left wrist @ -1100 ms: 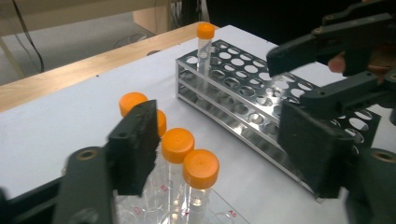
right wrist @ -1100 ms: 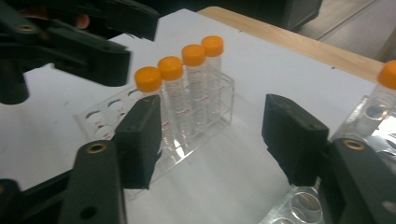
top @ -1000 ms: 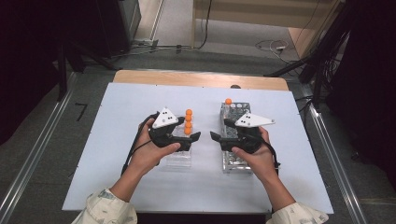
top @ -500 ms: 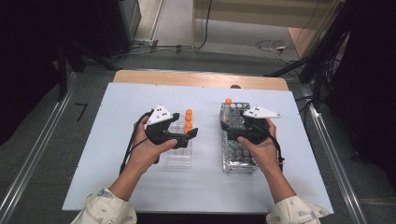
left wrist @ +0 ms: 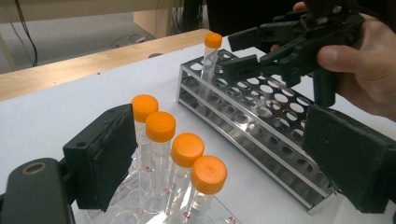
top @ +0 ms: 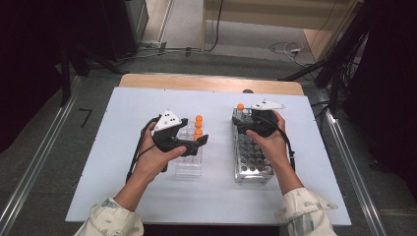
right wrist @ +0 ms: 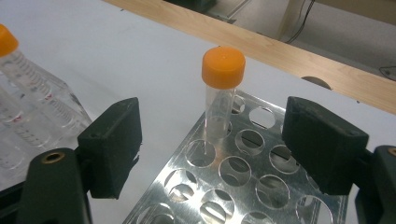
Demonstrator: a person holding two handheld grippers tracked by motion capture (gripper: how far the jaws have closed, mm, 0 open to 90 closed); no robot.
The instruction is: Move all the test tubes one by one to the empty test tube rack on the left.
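The white table (top: 123, 147) takes up the middle of the high view, with a wooden strip along its far edge. Right of centre stands the metal rack (top: 253, 157), a long steel block of round holes; left of centre is the smaller clear rack (top: 189, 157).

The left gripper (top: 196, 141) sits at centre left of the high view, over the clear rack. Its jaws are spread wide, having just been opening, and in the left gripper view nothing lies between its pads (left wrist: 100, 161): the four orange-capped tubes (left wrist: 187, 154) stand in a row just below and ahead of the gap, untouched.

The right gripper (top: 244, 119) is at the far end of the metal rack, upper centre right in the high view. Its jaws stand wide apart, having narrowed slightly just now. In the right gripper view the single tube (right wrist: 222, 98) rises in the upper middle of the frame, beyond and between the two black pads (right wrist: 114, 144), and neither pad touches it.

That tube is clear plastic with an orange screw cap, upright in a hole near the rack's far corner; it looks empty. In the left gripper view it shows at top centre (left wrist: 210, 60), with the right gripper (left wrist: 238, 53) just beside it.
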